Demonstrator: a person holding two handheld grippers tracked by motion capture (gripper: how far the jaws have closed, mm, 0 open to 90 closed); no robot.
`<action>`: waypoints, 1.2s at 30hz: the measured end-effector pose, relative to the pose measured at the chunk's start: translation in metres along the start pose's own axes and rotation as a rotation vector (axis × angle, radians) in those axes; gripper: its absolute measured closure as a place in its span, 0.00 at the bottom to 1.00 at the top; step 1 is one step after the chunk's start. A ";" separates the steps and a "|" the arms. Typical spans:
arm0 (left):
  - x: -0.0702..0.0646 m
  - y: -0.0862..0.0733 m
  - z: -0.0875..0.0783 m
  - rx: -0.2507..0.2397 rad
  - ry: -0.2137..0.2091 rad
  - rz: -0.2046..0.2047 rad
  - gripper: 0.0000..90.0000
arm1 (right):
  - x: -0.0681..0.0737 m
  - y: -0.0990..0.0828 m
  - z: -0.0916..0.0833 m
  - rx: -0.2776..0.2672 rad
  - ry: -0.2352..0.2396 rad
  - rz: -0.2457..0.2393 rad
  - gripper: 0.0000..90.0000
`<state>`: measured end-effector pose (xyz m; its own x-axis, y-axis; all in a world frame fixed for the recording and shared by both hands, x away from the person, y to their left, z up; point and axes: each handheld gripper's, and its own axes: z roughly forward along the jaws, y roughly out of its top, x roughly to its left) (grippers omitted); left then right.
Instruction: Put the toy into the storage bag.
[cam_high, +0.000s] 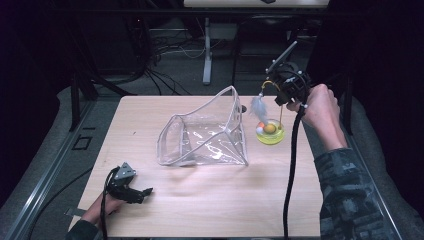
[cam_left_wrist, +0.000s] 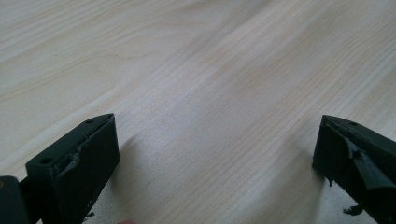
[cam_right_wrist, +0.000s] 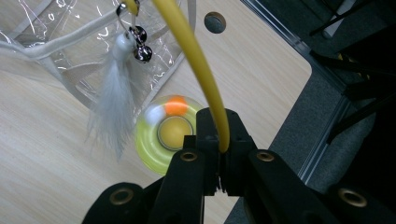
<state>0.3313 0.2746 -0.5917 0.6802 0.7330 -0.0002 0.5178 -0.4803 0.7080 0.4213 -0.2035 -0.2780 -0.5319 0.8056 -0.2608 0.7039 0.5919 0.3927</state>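
A cat toy stands at the table's right side: a round yellow base with an orange ball in its ring, and a curved yellow wand that carries a white feather and small bells. My right gripper is above the base, shut on the yellow wand; the jaws pinch it. A clear plastic bag stands open in the middle of the table, just left of the toy. My left gripper rests low at the front left, open, with bare wood between its jaws.
The wooden table has a small round hole near its far right corner. Beyond the table's edges lie grey floor, black cables and stand legs. The right gripper's black cable hangs down over the table's right part.
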 end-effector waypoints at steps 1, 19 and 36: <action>0.000 0.000 0.000 0.000 0.000 0.000 0.00 | 0.001 0.002 -0.001 0.000 -0.004 -0.009 0.98; 0.000 0.000 0.000 0.000 0.000 0.000 0.00 | 0.000 0.015 -0.022 -0.027 -0.025 -0.019 0.98; 0.000 0.000 0.000 0.000 0.000 0.001 0.00 | 0.003 0.036 -0.054 -0.090 -0.039 -0.029 0.98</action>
<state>0.3313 0.2746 -0.5917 0.6804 0.7329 0.0004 0.5176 -0.4808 0.7078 0.4195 -0.1815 -0.2168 -0.5314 0.7898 -0.3063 0.6427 0.6114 0.4616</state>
